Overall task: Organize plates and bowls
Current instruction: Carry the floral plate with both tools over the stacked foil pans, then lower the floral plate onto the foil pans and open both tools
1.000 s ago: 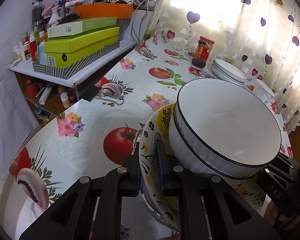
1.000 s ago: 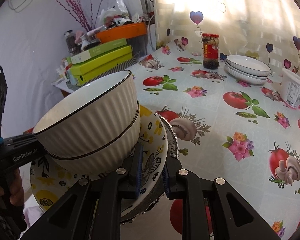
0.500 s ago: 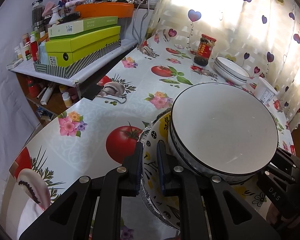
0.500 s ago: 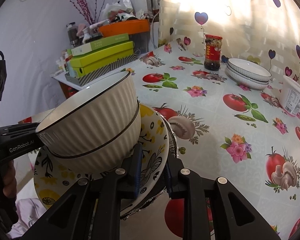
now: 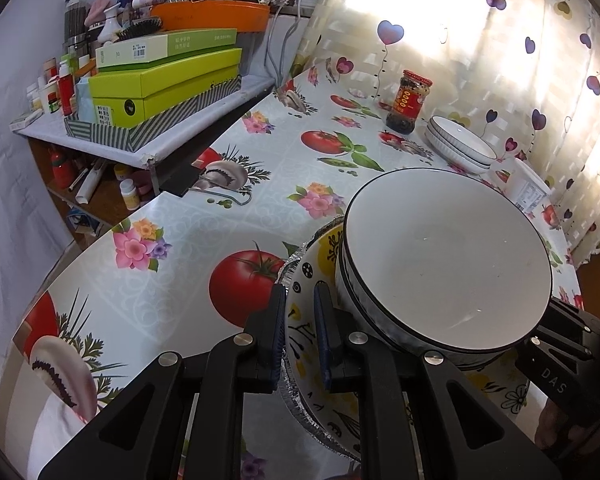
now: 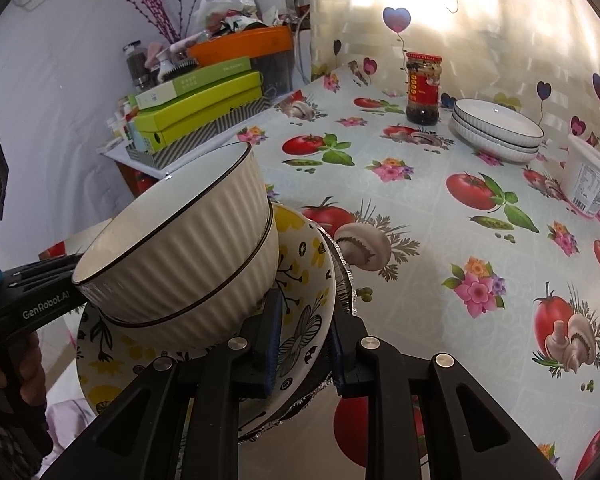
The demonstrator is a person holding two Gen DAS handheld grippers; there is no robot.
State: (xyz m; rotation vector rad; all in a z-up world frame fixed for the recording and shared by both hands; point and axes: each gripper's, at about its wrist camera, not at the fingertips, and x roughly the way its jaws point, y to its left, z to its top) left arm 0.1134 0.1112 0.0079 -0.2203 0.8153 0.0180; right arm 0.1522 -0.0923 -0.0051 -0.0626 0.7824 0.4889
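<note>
Both tools [image 5: 298, 322] [image 6: 302, 334] clamp the patterned plate [image 6: 300, 280], tilted; 2 bowls [image 6: 180, 248] lean.

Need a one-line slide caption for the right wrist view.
Right gripper clamps the patterned plate carrying two nested white bowls above the tablecloth.

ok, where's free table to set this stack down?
Widest bare patch: mid-table, between the held stack and the white plates. Also the near-left cloth, below the shelf. Crowded along the curtain: jar, white plates, tub.
</note>
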